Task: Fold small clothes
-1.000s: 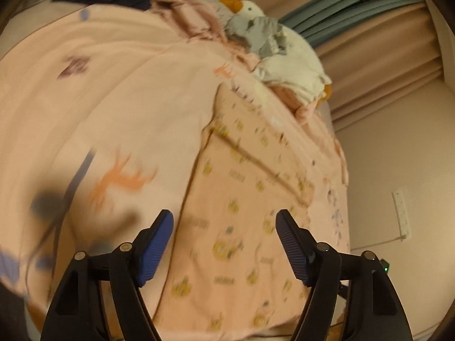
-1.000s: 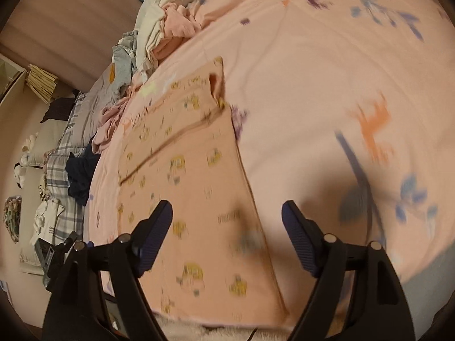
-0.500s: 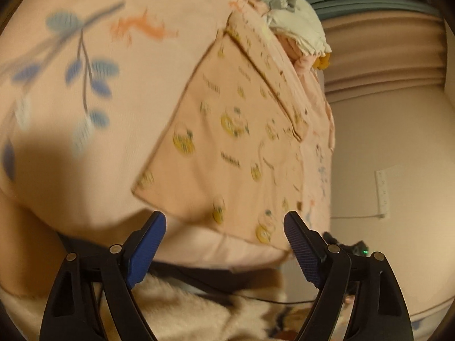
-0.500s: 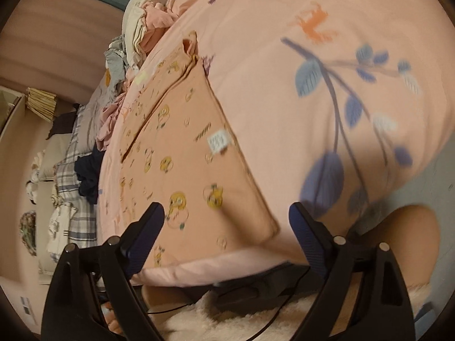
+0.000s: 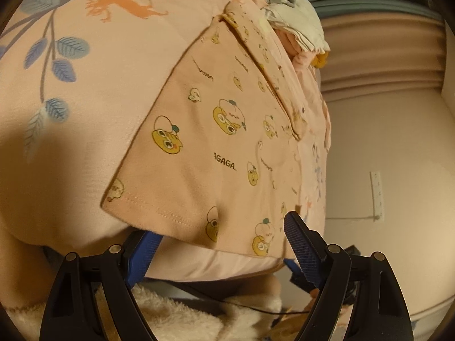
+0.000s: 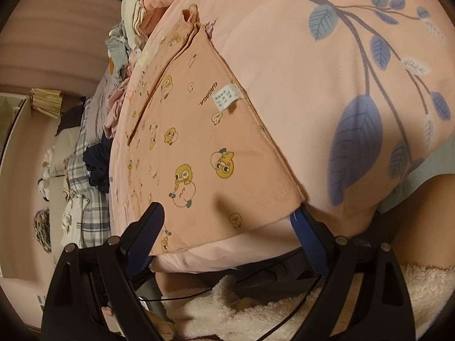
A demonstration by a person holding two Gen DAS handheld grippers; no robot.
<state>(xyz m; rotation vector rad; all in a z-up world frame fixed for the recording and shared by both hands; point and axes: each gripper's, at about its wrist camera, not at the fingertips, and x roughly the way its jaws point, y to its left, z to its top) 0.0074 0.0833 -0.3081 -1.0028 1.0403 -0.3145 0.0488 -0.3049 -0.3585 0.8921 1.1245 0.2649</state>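
A small peach garment [image 5: 216, 147] with yellow cartoon faces lies flat on the pink bedspread [image 5: 93, 91], its hem hanging over the bed's near edge. It also shows in the right wrist view [image 6: 199, 147], with a white label near its right seam. My left gripper [image 5: 219, 244] is open, its jaws astride the hem's left part; the left pad is under the cloth. My right gripper [image 6: 227, 233] is open, astride the hem's right corner, with the right pad under the overhanging corner.
A pile of loose clothes [image 5: 293, 20] lies at the far end of the bed, also seen in the right wrist view [image 6: 142, 8]. A fluffy cream rug [image 6: 256, 312] and a black cable lie on the floor below. A plaid blanket [image 6: 85, 199] lies left.
Both grippers dropped from above the bed to its near edge and moved in on the garment's hem. The jaws stayed open.
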